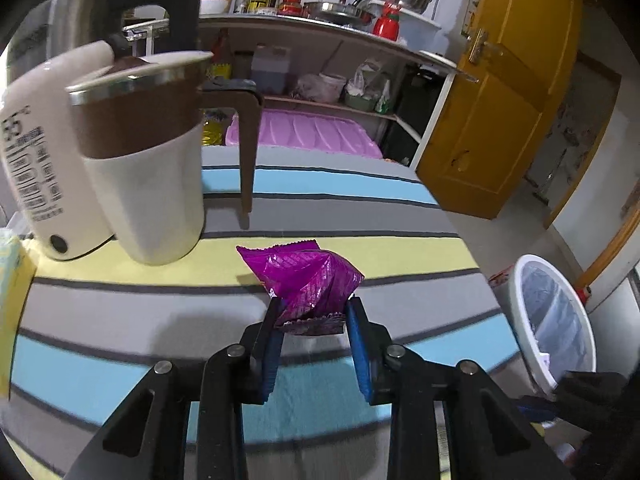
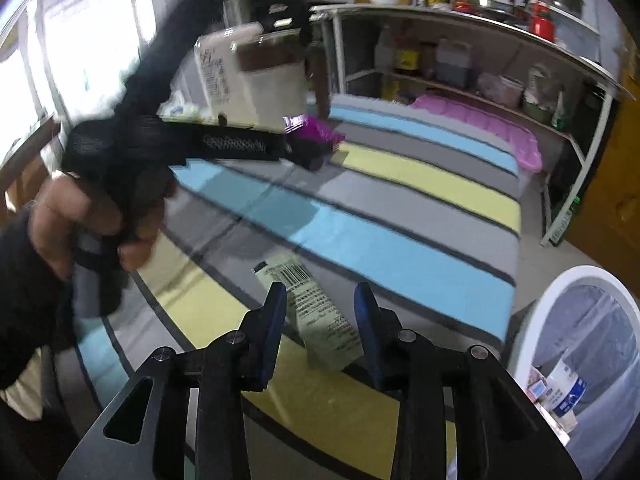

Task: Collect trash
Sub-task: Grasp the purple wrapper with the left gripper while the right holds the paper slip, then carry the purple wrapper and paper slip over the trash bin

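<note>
A crumpled purple wrapper (image 1: 304, 276) rests on the striped tablecloth (image 1: 360, 216), and my left gripper (image 1: 315, 306) is shut on its near end, both blue pads against the foil. The right wrist view shows that gripper (image 2: 312, 152) from the side with the purple wrapper (image 2: 310, 125) at its tips, held by a person's hand (image 2: 100, 216). My right gripper (image 2: 320, 292) is open around a pale green tube (image 2: 324, 320) lying flat on the cloth, with a gap on either side. A white bin (image 1: 516, 300) stands off the table's right edge, seen again as the bin (image 2: 536, 320) with packaging inside.
A cream and brown jug (image 1: 148, 184) and a white bottle (image 1: 36, 160) stand just left of the wrapper, a steel kettle (image 1: 72, 20) behind them. A pink lid (image 1: 304, 132) lies beyond the table. Shelves (image 1: 320, 28) hold bottles and pans. A yellow door (image 1: 500, 100) stands open at the right.
</note>
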Tool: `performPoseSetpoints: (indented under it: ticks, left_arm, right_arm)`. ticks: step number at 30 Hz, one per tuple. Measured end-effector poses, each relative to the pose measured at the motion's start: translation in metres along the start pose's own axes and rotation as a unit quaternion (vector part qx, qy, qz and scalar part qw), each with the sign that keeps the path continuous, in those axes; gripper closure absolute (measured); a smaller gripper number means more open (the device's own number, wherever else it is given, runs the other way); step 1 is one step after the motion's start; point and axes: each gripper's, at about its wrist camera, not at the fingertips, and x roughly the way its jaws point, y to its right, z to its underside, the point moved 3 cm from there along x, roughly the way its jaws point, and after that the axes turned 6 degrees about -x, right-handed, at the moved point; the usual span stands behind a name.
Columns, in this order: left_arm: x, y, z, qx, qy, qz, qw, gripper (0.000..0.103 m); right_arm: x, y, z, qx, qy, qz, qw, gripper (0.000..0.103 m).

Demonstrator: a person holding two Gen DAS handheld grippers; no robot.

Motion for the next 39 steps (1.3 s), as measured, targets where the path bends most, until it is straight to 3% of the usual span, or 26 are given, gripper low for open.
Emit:
performPoseSetpoints:
  ticks: [8,16,26,39]
  left_arm:
    - [-0.036,0.0,0.016,-0.001,0.009,0.012,0.9999,0.072]
    - [-0.064,0.005,0.036,0.0,0.018,0.022,0.9996,0.072]
    - [-0.094,0.015,0.06,0.007,0.029,0.032,0.999,0.072]
    - [-0.117,0.058,0.083,0.033,0.032,0.064,0.9969,0.072]
  right_arm:
    - [-0.001,-0.006,0.003,0.0,-0.018,0.001,1.0,0.07]
    - [-0.009,-0.008,0.013,0.04,-0.017,0.023,0.999,0.077]
    - [-0.051,-0.008,0.024,0.095,0.022,0.056,0.994,0.078]
    - [-0.11,-0.006,0.04,0.124,0.063,0.09,0.986,0.078]
